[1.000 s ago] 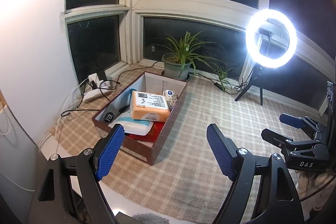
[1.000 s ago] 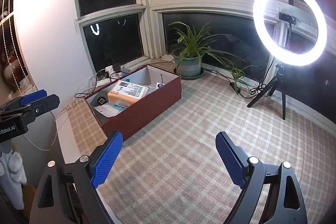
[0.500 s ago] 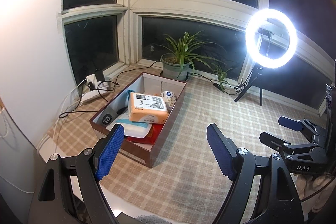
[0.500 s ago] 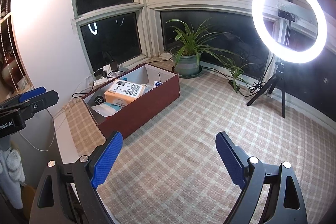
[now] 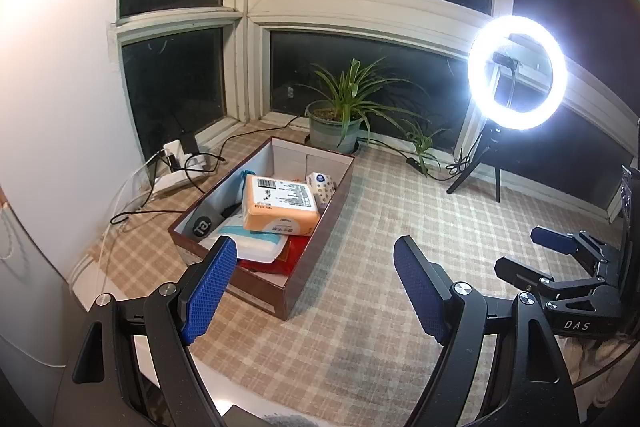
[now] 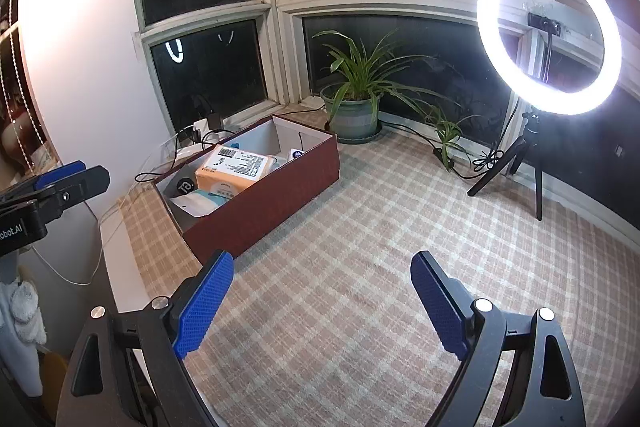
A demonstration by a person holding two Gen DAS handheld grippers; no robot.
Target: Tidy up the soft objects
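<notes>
1. The left gripper (image 5: 316, 287) is hovering with its jaws spread wide and nothing between them, just short of the near end of the brown box (image 5: 312, 239), probably so the blue pads are clearing the rim before reaching in.
2. The right gripper (image 6: 320, 303) is likewise hanging wide and empty over the checked cloth (image 6: 360, 267) covering the tabletop, well apart from the box, which is leaving the left side room to work.
3. The soft objects are sitting inside the box: an orange wipes pack (image 5: 280, 205) is lying on top, a white and blue pack (image 5: 256, 243) is resting beneath it at the near end, a red packet (image 5: 280, 259) is showing underneath, and a small patterned tissue pack (image 5: 322, 187) is leaning at the far right wall.
4. A dark round item (image 5: 202, 225) is wedged at the left wall; what it is I cannot tell.
5. Nothing loose is lying on the cloth, so the sorting is looking nearly finished.
6. A potted plant (image 5: 336, 123), a ring light (image 5: 518, 73) on its tripod and a power strip (image 5: 176, 171) with trailing cables are crowding the far edge; the cables are the likeliest snag beside the box.
</notes>
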